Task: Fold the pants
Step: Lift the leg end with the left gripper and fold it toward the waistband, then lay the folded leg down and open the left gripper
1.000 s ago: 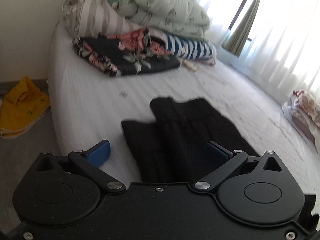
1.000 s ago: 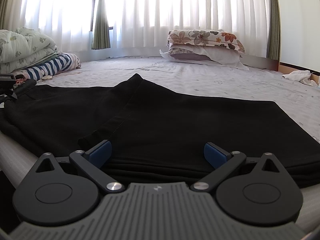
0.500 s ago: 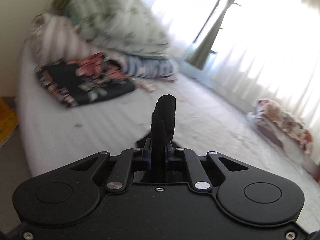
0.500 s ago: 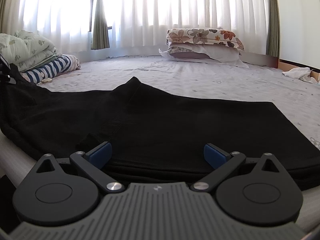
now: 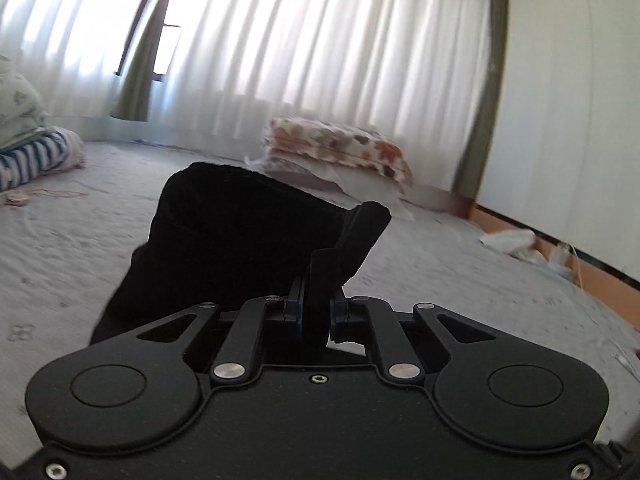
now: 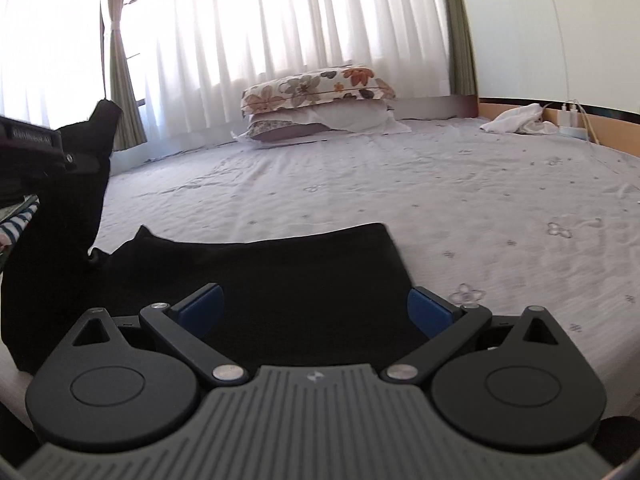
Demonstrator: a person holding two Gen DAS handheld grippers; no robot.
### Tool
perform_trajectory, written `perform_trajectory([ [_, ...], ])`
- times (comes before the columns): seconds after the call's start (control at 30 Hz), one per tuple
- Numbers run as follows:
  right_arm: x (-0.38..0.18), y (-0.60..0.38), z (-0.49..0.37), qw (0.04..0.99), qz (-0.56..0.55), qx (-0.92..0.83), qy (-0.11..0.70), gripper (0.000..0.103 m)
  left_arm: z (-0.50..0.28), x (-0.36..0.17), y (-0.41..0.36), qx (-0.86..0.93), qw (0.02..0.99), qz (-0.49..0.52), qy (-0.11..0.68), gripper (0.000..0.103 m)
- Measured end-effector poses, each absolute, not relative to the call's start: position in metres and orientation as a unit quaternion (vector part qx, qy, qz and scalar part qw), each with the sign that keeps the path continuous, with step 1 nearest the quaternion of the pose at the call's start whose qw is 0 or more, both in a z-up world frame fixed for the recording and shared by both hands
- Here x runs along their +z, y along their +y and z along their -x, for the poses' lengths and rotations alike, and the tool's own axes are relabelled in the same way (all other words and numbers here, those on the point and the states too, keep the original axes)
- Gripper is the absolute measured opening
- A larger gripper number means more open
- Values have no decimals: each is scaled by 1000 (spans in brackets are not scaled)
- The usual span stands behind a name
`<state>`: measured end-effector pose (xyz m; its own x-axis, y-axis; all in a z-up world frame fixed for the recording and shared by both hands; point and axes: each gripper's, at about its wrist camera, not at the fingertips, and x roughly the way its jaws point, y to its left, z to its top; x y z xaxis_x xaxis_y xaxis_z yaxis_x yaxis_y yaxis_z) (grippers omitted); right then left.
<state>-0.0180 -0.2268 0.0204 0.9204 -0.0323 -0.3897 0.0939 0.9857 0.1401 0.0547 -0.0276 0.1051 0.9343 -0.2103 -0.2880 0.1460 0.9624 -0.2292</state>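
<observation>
From the left wrist camera: the left gripper (image 5: 315,312) is pinching a thick fold of the black pants (image 5: 240,240) between its two fingers, which are pressed together on the cloth. The gripped edge is standing up in a soft hump above the bed sheet (image 5: 80,248), with the rest of the fabric draping down and to the left. To do this fold well, the lifted end probably needs carrying across in one smooth arc, keeping the clamp firm so the heavy cloth is not slipping out, and laying it edge to edge on the part lying flat. The pants look matte, dense and floppy; the sheet is pale and lightly wrinkled with a small flower print. A floral pillow (image 5: 340,148) is lying beyond, before sheer white curtains (image 5: 320,40).

From the right wrist camera: the right gripper (image 6: 316,312) is hovering with its blue-padded fingers (image 6: 202,306) wide apart, holding nothing. Just below and ahead of it, the flat part of the pants is lying spread on the sheet. At the left edge, the lifted end is hanging from the left gripper. A judgement: the right gripper could pin the flat layer so it is not dragging.
</observation>
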Motion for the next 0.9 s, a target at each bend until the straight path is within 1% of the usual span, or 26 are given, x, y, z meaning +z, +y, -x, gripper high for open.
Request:
perform_trajectory([
  [0.1,19,-253,24,974,-91,-61,199,103,-61,80,-80,-135,966,68,209,11],
  [0.23,11,-279,28,965,-133,-78,211,103,-72,36,-125,-173,932,19,317,20],
  [0.27,8,-282,29,963,-143,-77,214,103,-69,31,-128,-181,927,23,327,20],
  [0.3,6,-284,28,962,-151,-75,217,103,-60,31,-128,-185,930,28,317,21],
  [0.33,4,-285,27,960,-158,-72,218,103,-53,34,-124,-187,933,31,306,27],
  [0.37,3,-285,25,960,-163,-66,218,103,-46,39,-117,-191,934,34,300,39],
  [0.43,2,-281,22,961,-169,-54,214,103,-35,50,-98,-191,938,53,283,46],
  [0.57,5,-263,7,962,-180,-17,206,103,-16,73,-44,-176,950,82,246,51],
  [0.67,3,-240,-10,961,-172,9,218,103,-12,83,-14,-130,961,88,230,51],
  [0.9,-14,-188,-34,953,-142,29,265,102,-16,66,30,-6,970,48,238,51],
])
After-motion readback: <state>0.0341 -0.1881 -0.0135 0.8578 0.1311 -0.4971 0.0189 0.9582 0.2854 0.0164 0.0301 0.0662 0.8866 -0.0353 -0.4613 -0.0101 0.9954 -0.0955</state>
